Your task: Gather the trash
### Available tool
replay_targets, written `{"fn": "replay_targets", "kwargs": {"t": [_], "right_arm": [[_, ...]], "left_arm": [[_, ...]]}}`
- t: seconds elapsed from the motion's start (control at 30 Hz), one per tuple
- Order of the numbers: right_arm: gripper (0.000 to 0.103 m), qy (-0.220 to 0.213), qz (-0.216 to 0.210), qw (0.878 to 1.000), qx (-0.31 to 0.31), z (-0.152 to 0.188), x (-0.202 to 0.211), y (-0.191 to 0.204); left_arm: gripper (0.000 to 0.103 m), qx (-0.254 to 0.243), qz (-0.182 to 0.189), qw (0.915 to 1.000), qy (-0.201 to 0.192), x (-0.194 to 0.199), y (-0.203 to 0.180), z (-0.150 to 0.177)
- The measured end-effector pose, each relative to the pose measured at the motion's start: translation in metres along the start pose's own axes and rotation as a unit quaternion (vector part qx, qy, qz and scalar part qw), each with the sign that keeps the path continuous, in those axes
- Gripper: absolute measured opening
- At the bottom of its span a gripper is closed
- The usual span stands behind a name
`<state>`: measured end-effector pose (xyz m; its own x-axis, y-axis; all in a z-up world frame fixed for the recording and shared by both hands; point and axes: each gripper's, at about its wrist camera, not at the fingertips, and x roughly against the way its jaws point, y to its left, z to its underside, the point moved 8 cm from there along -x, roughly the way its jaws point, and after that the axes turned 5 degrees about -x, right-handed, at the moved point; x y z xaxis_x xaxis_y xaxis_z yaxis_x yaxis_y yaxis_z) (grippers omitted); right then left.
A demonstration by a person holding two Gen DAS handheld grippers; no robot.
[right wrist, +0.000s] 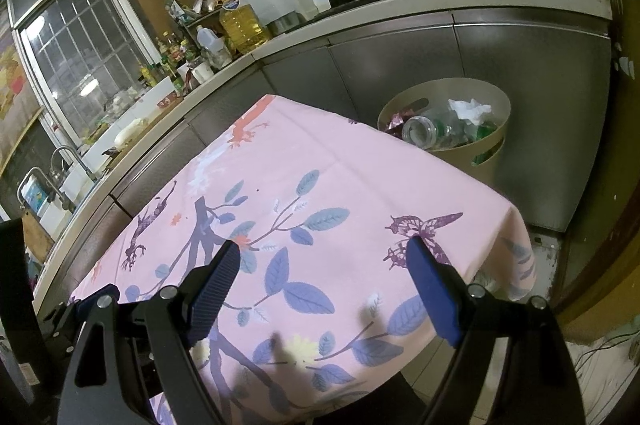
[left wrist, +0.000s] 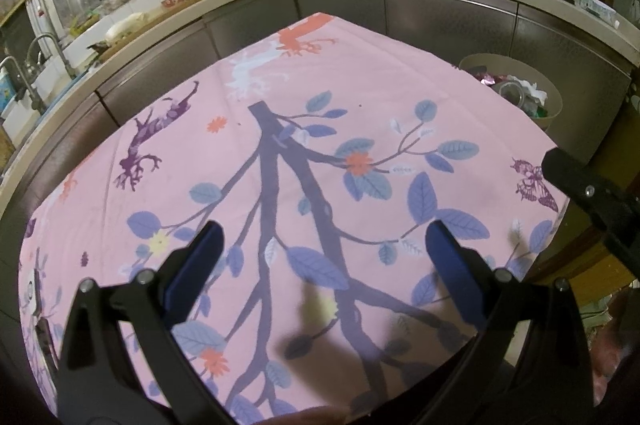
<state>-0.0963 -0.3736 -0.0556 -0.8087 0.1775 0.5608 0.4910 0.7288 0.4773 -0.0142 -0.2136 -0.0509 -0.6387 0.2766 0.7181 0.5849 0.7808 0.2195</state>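
Both grippers are hanging over the pink flowered tablecloth point(left wrist: 360, 97) with nothing between their blue pads. The left gripper point(left wrist: 320, 237), at the bottom of its own view, is standing with its jaws spread wide and angled down at the middle of the cloth. The right gripper point(right wrist: 322, 257), likewise low in its view, is gaping just as wide over the cloth's right-hand part, near the printed butterfly point(right wrist: 420, 229).

No loose trash is showing on the cloth in either view; a couple of tiny dark specks are sitting toward the upper middle, too small to tell whether they are crumbs or print. The trash itself is lying in the beige bin point(right wrist: 496, 137), which is standing on the floor beyond the table's far right corner, against the steel cabinet fronts point(right wrist: 400, 65), presumably so that pieces can be dropped in from the table edge. Inside it a clear bottle point(right wrist: 420, 131), a crumpled white tissue point(right wrist: 470, 111) and some foil wrappers are piling up. Judging by the bare cloth, the collecting is looking finished or nearly so.
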Motion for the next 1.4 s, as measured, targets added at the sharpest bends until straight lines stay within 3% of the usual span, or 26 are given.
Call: {"fn": "replay_targets", "kwargs": {"t": [1.4], "right_arm": [[0.081,-0.001,-0.005,1.000,0.005,-0.005,0.001,0.005]], "left_arm": [[0.097,0.004,-0.009,1.0000,0.002,0.007,0.008,-0.003]]}}
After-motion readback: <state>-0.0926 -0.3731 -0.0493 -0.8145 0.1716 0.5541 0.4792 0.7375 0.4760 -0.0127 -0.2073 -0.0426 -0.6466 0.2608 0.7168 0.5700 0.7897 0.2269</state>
